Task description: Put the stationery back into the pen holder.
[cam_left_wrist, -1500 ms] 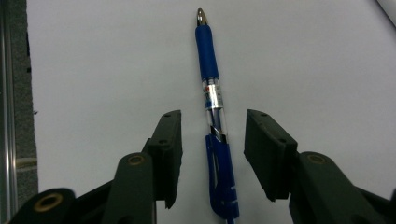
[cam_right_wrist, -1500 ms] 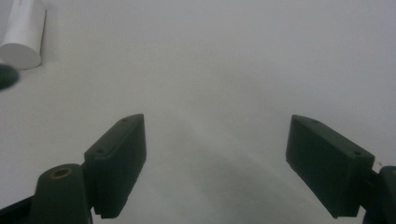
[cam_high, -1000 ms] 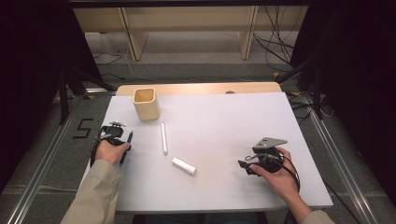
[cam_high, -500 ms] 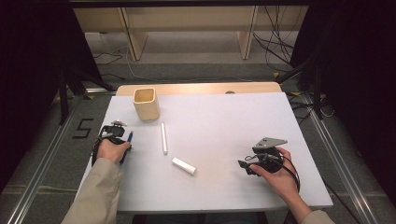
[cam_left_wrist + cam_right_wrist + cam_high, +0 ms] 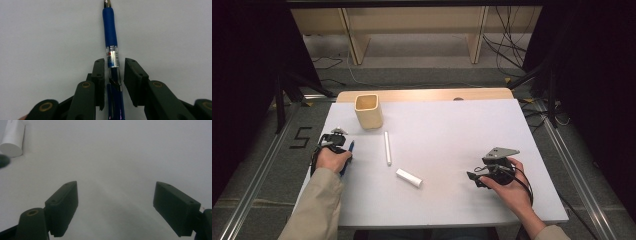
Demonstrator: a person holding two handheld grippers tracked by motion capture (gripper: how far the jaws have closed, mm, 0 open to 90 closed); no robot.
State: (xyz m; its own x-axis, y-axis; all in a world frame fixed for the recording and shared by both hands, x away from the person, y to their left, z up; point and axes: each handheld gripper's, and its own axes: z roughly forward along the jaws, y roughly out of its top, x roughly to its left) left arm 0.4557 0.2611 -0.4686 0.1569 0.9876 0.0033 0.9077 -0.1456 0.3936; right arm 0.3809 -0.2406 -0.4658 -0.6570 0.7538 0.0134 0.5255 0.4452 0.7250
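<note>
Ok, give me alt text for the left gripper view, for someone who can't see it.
A blue pen lies on a white table, its rear end between the black jaws of the left gripper, which have just been closing on it without yet touching it. The pen's metal tip points away from the camera.

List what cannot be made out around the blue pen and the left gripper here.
- Blue plastic pen: rear end hidden between the left gripper fingers, left gripper view; label print too small.
- Contact: its jaws have just been closing around the pen; gaps remain, so no grip yet.
- High view: the hand covers most of the pen.
</note>
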